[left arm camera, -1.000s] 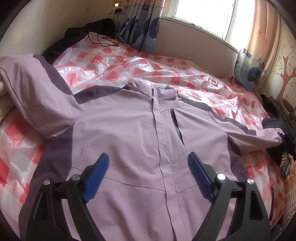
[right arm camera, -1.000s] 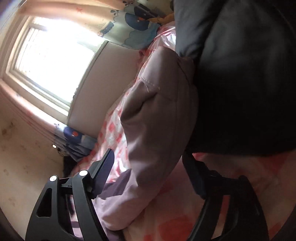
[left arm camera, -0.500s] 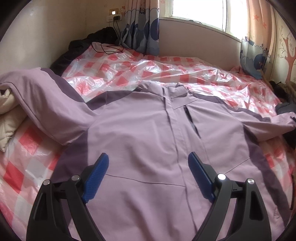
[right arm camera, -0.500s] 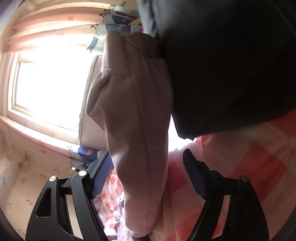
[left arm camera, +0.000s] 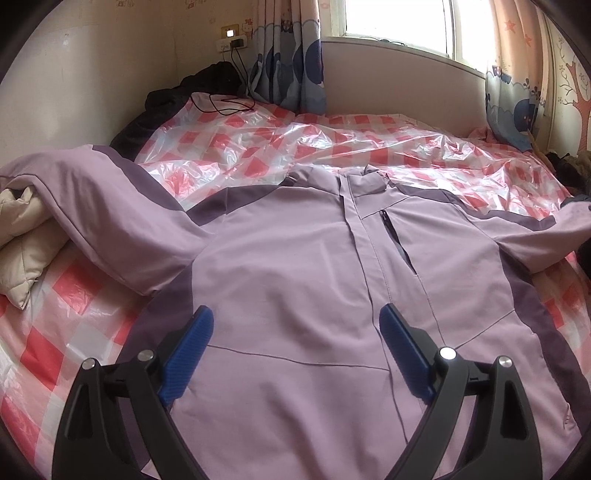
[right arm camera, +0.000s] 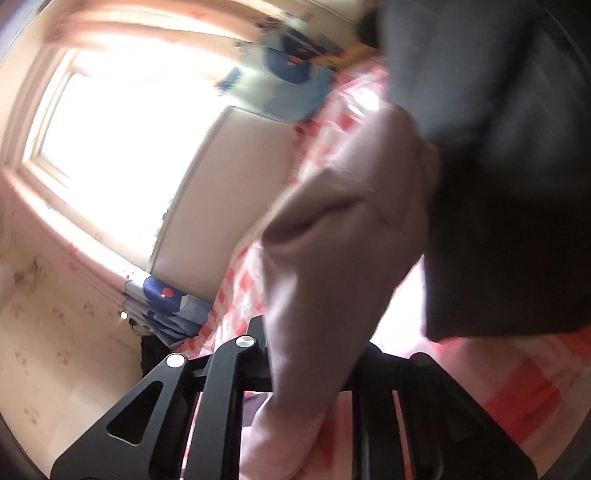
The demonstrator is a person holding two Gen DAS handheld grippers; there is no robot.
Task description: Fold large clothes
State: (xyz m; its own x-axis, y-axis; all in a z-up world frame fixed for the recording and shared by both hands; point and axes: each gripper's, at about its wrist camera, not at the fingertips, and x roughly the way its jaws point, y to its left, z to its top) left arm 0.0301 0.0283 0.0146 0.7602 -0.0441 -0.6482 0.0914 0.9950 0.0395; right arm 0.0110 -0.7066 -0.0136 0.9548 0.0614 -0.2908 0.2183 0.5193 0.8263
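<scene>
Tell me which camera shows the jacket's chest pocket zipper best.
The left wrist view: the chest pocket zipper lies unobstructed on the spread lilac jacket. The right wrist view shows only a blurred sleeve, no zipper.

The left wrist view looked down the lilac fabric jacket (left arm camera: 295,277) towards the bright window (left arm camera: 399,22); the right view, close against its sleeve (right arm camera: 343,258), shared that window (right arm camera: 122,147).
</scene>
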